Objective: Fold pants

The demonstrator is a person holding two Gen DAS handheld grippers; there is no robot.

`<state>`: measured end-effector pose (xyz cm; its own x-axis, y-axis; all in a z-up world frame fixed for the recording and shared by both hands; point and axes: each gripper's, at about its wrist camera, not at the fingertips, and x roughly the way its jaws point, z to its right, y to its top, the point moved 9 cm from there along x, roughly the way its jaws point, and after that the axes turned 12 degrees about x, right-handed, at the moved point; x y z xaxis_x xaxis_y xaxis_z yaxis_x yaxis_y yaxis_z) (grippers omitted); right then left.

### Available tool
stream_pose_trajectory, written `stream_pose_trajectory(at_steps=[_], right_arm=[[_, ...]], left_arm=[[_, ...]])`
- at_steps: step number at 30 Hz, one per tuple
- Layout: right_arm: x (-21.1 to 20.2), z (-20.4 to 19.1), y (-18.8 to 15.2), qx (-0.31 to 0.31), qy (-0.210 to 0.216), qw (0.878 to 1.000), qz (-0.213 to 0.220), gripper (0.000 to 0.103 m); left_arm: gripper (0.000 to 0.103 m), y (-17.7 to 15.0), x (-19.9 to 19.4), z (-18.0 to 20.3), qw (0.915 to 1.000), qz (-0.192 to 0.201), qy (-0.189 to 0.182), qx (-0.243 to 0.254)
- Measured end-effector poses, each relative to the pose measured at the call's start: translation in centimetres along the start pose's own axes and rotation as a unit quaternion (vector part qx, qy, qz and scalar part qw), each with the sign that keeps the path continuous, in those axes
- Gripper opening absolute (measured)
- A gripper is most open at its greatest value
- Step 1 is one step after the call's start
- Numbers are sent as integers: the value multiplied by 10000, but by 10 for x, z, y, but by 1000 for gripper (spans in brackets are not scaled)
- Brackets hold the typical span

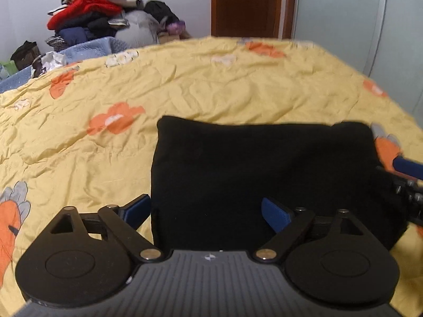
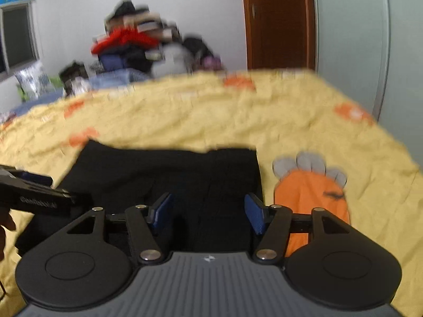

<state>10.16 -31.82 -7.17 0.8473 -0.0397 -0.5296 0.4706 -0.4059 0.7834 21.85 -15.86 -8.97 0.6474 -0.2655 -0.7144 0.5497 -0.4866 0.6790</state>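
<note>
The left gripper (image 1: 203,210) hangs with its jaws spread wide, the blue pads well apart; one pad sits over the yellow quilt just off the cloth's left edge, the other over the black cloth itself, and nothing is pinched between them. I cannot tell whether either pad brushes the fabric.

The right gripper (image 2: 208,211) has its jaws parted to a middling gap, released, with the black cloth lying beneath and between the pads but not squeezed by them. Its view is smeared by motion.

The black pants (image 1: 264,179) lie folded into a compact, roughly square bundle on the bed, on top of the yellow quilt (image 1: 185,87) printed with orange and grey shapes. The far edge of the bundle is a soft rounded fold, the corners fairly neat, the surface flat and dark with little detail to be seen. Each gripper pokes into the edge of the other's view, near the bundle's sides.

Beyond the bed, a pile of clothes (image 1: 100,15) is heaped against the wall, beside a brown wooden door (image 1: 246,2).
</note>
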Motion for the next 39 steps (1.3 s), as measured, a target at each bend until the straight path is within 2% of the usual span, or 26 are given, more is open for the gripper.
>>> stream_pose_trajectory(at_steps=[2, 3, 5, 8, 14, 16, 21, 24, 26, 28, 30, 33, 36, 39], right_arm=[[12, -6, -15, -163, 80, 9991, -372, 59], [18, -4, -19, -322, -85, 9987, -374, 59], [16, -4, -19, -468, -244, 9983, -252, 60], [6, -5, -18, -279, -242, 9991, -200, 60], [-13, -11, -16, -294, -146, 9995, -19, 62], [-14, -1, -8, -104, -9, 9999, -26, 72], [-1, 31, 7, 483, 851, 9934, -604, 73], [19, 56, 9, 808, 1020, 9852, -1116, 73], [31, 69, 7, 969, 1161, 9785, -1400, 73], [34, 70, 9, 1129, 1558, 9700, -1488, 74], [38, 67, 9, 1182, 1899, 9612, -1614, 75], [46, 64, 11, 1454, 2370, 9445, -1747, 77], [55, 63, 13, 1954, 2945, 9146, -1967, 77], [60, 60, 16, 1960, 3207, 9055, -1970, 77]], left_arm=[[96, 0, -1, 2, 10000, -10, 12, -46], [96, 0, 3, 4, 10000, -91, 14, 16], [96, -5, 8, 7, 9995, -268, 120, 116], [98, -8, 7, 8, 9995, -200, 199, 132], [97, -9, 1, 8, 9994, -223, 250, 106], [97, -10, -4, 8, 9994, -201, 257, 153], [97, -19, -13, -11, 9995, -105, 107, 265], [97, -27, -6, -34, 9985, -160, -512, -58], [97, -33, 1, -49, 9940, -221, -962, -474], [97, -36, 10, -62, 9873, -269, -1295, -877], [98, -34, 14, -67, 9826, -168, -1504, -1081], [99, -26, 19, -61, 9787, -137, -1757, -1057], [101, -19, 23, -46, 9773, -97, -1947, -825], [101, -14, 27, -33, 9748, 49, -2108, -733]])
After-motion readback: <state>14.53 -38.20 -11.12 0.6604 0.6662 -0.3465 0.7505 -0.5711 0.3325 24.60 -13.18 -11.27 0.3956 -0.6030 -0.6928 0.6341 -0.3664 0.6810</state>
